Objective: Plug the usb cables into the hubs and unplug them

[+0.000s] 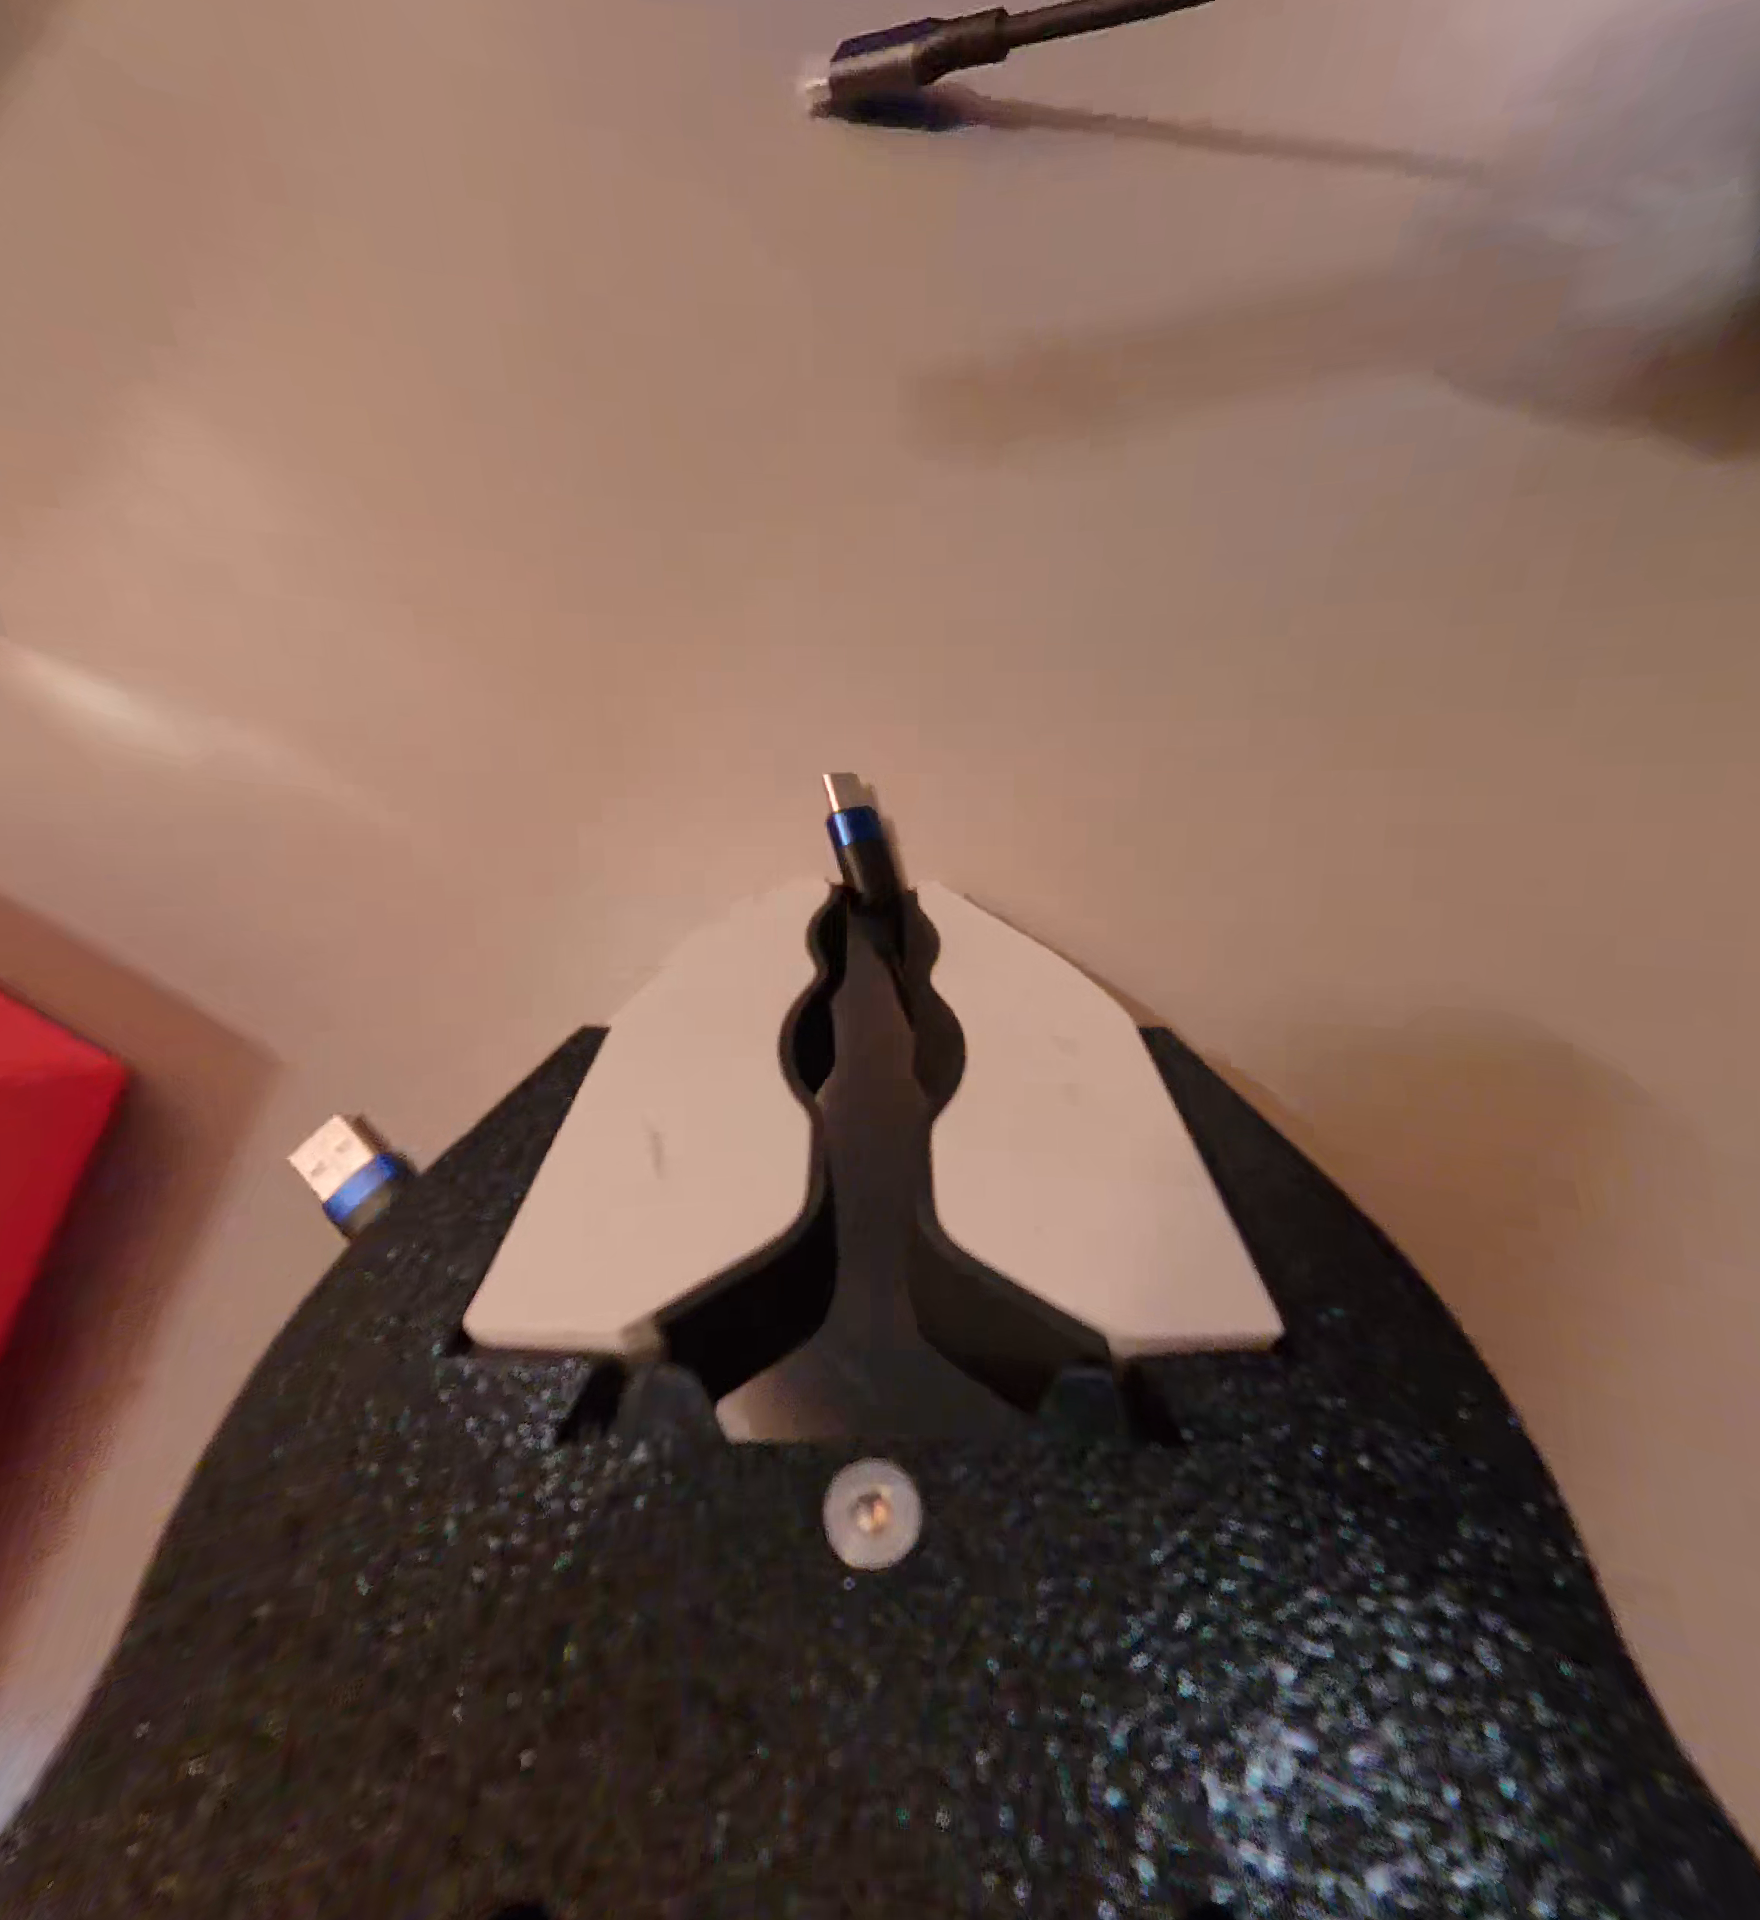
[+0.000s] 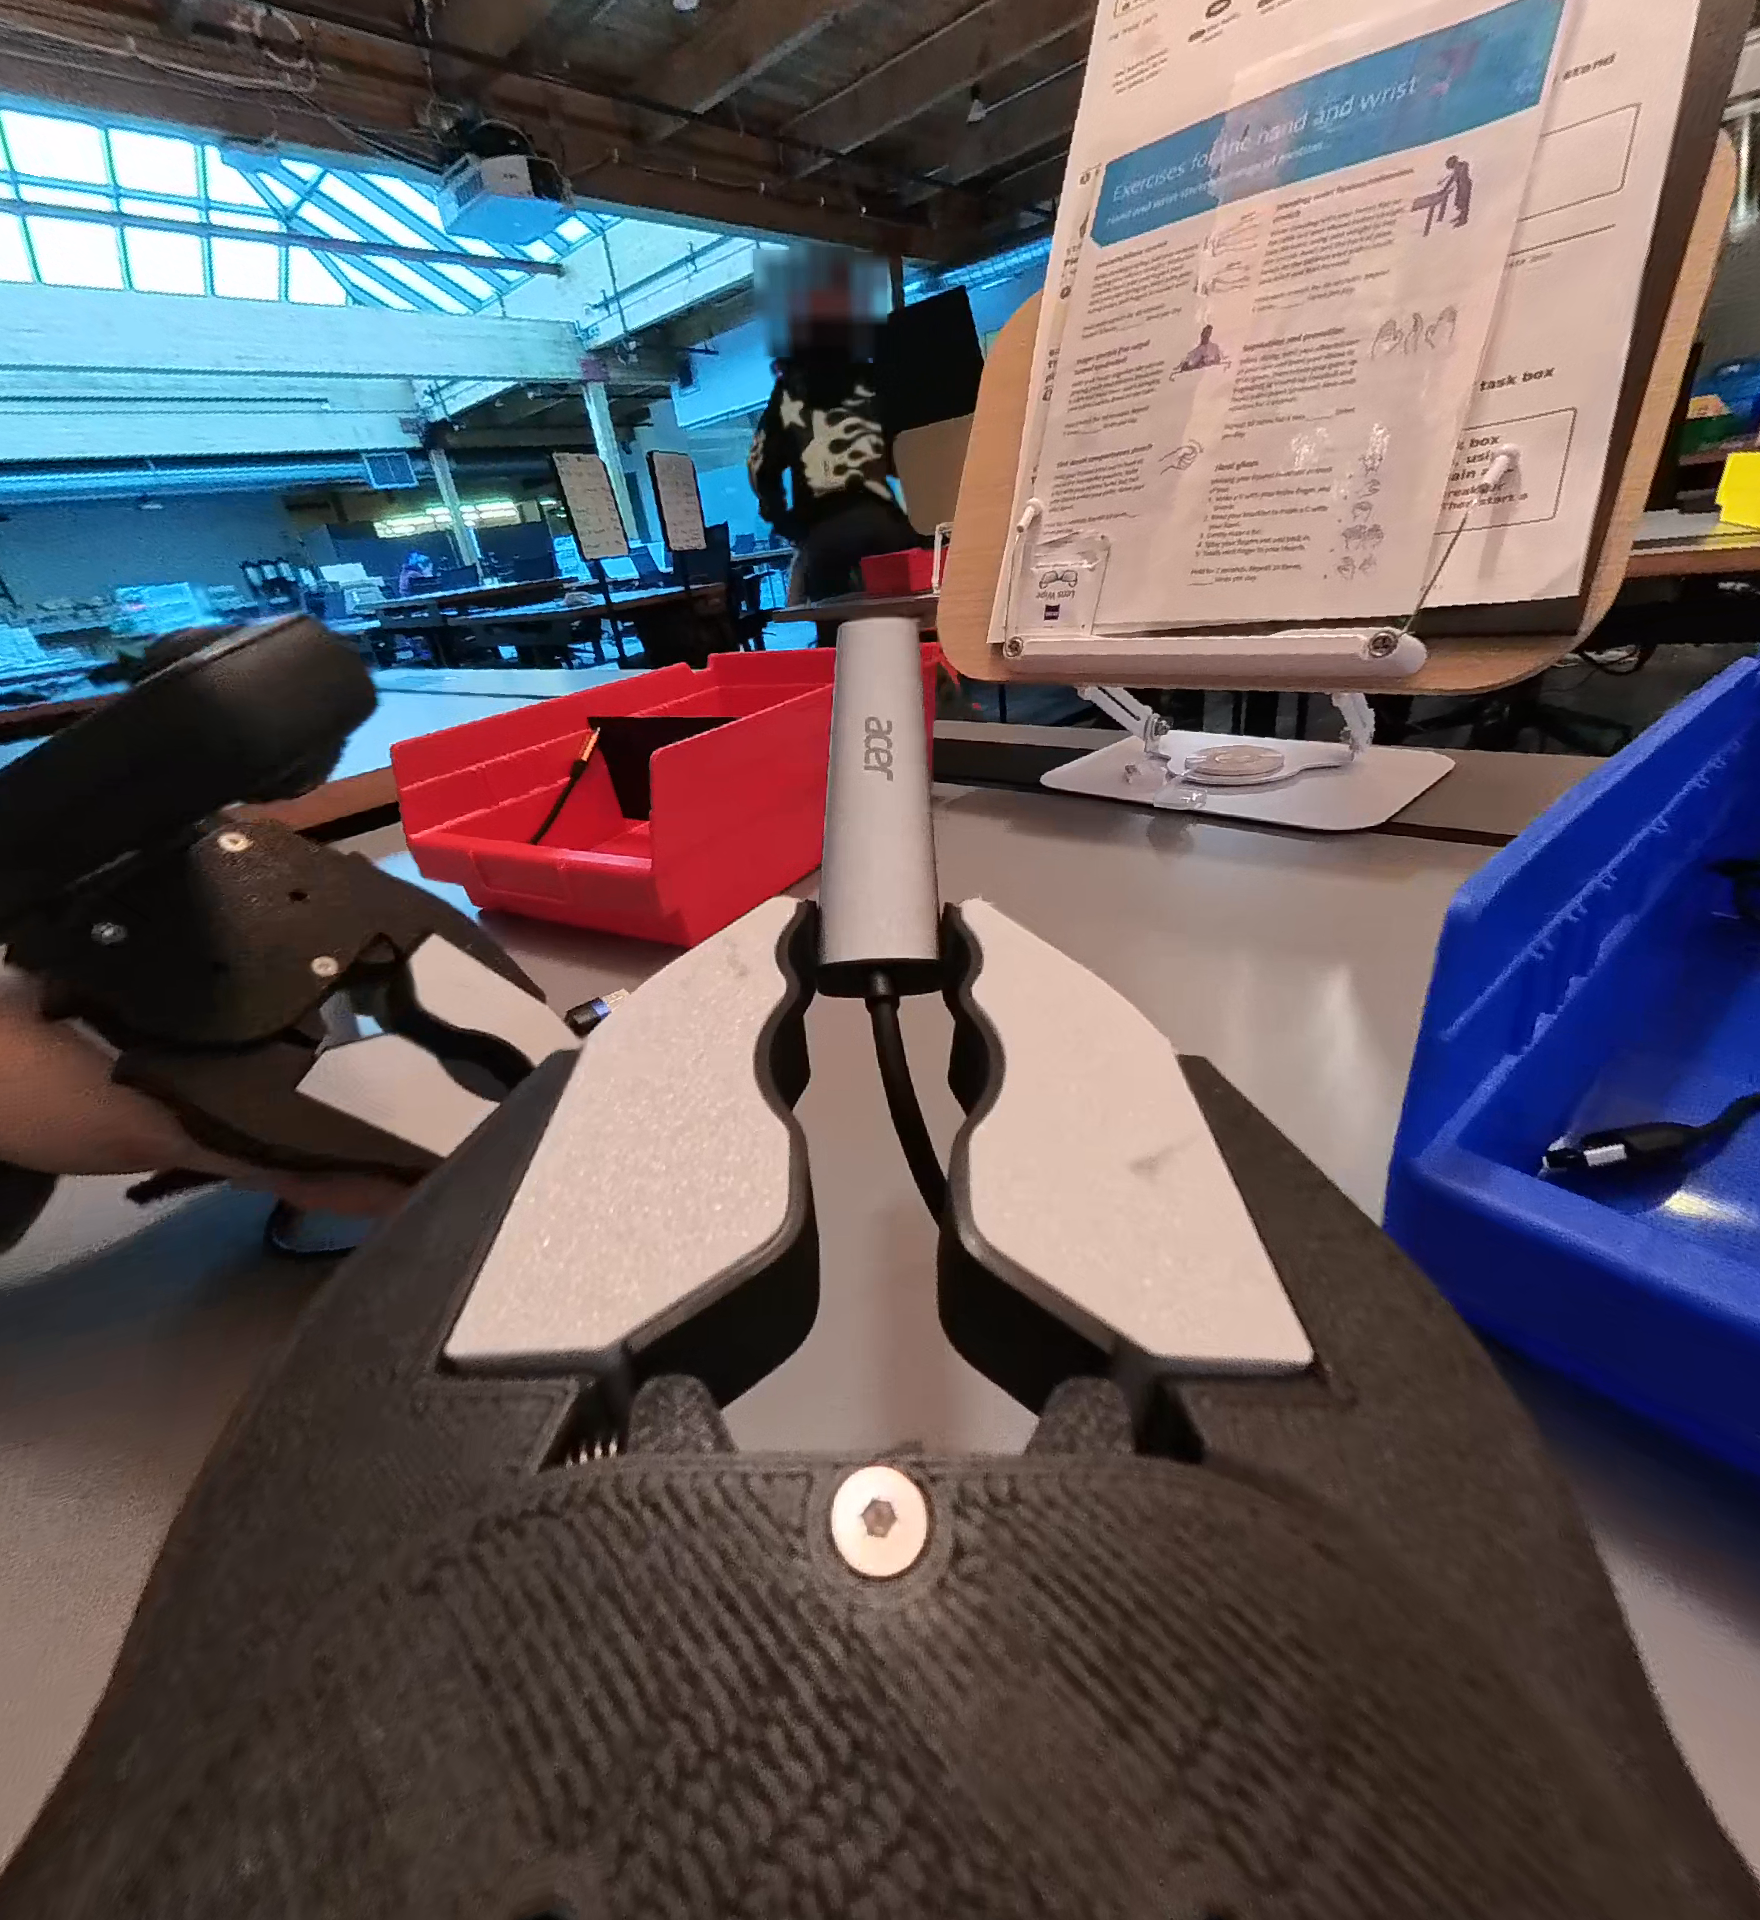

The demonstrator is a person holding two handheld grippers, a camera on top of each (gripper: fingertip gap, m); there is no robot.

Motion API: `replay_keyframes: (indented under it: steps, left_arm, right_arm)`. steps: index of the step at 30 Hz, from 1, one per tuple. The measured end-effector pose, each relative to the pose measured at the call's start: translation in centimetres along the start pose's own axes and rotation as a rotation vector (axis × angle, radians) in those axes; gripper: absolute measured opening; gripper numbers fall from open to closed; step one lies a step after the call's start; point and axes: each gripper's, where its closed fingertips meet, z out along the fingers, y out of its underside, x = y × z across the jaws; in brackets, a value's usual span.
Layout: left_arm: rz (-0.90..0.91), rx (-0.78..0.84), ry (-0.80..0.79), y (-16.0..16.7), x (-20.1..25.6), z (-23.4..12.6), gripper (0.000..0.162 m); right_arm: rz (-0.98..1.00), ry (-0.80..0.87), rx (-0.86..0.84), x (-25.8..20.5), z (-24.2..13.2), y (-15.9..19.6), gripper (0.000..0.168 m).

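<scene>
My left gripper (image 1: 871, 891) is shut on a black USB cable plug with a blue collar (image 1: 858, 840). Its silver tip sticks out past the fingertips, above the table. The cable's other plug, a wide silver one with a blue collar (image 1: 348, 1176), shows at the gripper's left side. My right gripper (image 2: 876, 920) is shut on the near end of a silver hub (image 2: 876, 790), which points away and upward. The hub's black cable (image 2: 907, 1101) runs back between the fingers. In the right wrist view the left gripper (image 2: 533, 1023) is at the left, hand-held, with the plug (image 2: 601, 1010) at its tip.
A red bin (image 2: 627, 821) stands behind the hub and shows at the left in the left wrist view (image 1: 3, 1122). A blue bin (image 2: 1582, 1039) with a cable (image 2: 1624, 1148) is at the right. A document stand (image 2: 1271, 665) is behind. A dark grey plug (image 1: 897, 62) touches the table far ahead. The gap from one gripper's tips to the other's is roughly 15 cm.
</scene>
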Motion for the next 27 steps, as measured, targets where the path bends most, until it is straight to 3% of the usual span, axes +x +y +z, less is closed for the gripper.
replay_keyframes:
  steps: [5,8,15,27]
  left_arm:
    - [-0.238,0.025,0.212,-0.4,0.4,0.1,0.007]
    - [-0.472,0.145,0.404,-2.1,1.1,-1.0,0.006]
    - [-0.81,0.316,0.8,-7.6,2.9,-4.6,0.006]
    - [-0.703,0.269,0.781,-8.9,2.5,-5.9,0.006]
  right_arm:
    - [-0.026,-0.014,-0.044,-0.4,0.4,0.6,0.023]
    - [-0.057,-0.02,-0.067,-0.8,0.6,0.9,0.023]
    - [-0.054,-0.09,-0.088,-1.6,0.8,1.1,0.023]
    - [-0.139,-0.138,-0.145,-3.1,1.1,2.1,0.023]
